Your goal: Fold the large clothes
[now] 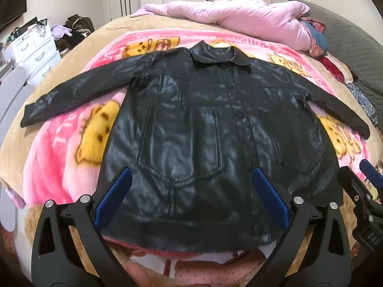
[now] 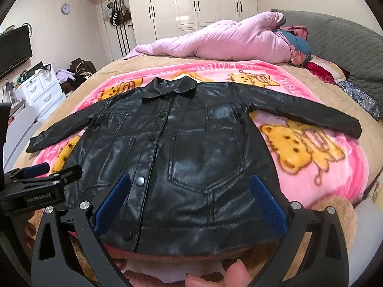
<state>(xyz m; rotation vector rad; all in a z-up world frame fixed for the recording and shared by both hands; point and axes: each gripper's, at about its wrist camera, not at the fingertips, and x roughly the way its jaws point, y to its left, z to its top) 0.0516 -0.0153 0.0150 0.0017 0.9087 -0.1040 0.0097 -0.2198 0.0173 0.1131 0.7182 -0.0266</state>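
A black leather jacket [image 1: 203,124] lies flat and buttoned on a pink cartoon blanket [image 1: 59,157], collar at the far side, both sleeves spread out sideways. It also shows in the right wrist view [image 2: 191,148]. My left gripper [image 1: 191,174] is open and empty, hovering over the jacket's lower left front near the hem. My right gripper [image 2: 190,179] is open and empty over the lower right front; it shows at the right edge of the left wrist view [image 1: 359,186]. The left gripper shows at the left edge of the right wrist view [image 2: 43,174].
The blanket covers a tan bed cover [image 2: 354,83]. A pink duvet [image 2: 227,43] and pillows [image 2: 323,69] lie at the bed's far end. A white drawer unit [image 2: 40,93], a clothes pile [image 2: 74,74] and white wardrobes [image 2: 191,2] stand beyond.
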